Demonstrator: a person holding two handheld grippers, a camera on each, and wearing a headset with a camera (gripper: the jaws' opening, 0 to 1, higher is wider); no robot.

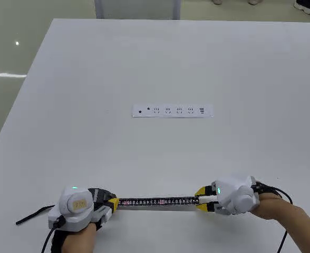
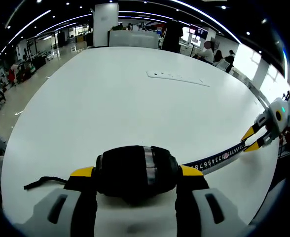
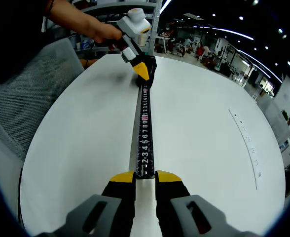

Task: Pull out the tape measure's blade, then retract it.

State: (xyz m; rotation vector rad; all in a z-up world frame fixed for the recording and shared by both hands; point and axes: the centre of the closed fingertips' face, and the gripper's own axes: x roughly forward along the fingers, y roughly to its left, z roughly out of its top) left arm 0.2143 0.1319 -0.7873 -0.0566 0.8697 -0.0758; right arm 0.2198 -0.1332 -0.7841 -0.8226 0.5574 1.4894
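**Blade stretched flat between both claws**

In the head view I have the left gripper (image 1: 110,203) at about 7 o'clock on the white table (image 1: 144,63). Its yellow-tipped jaws are clamped around the tape measure's black case (image 1: 99,197), one jaw on each side. In the left gripper view that case (image 2: 135,170) sits squarely between the jaws, touching both.

The right gripper (image 1: 201,198) is at about 5 o'clock. Its jaws are drawn almost together, pinching the free end of the blade (image 1: 157,201). In the right gripper view the blade (image 3: 145,133) runs straight from my jaw tips up toward 12 o'clock, numbers facing up, to the case held by the other claw.

The blade lies low along the tabletop between the two grippers, near the table's front edge. I cannot tell whether it touches the surface.

A white power strip (image 1: 172,110) lies flat toward 12 o'clock from the blade, well apart from it. A black cable (image 1: 31,216) trails off at 9 o'clock from the left gripper.
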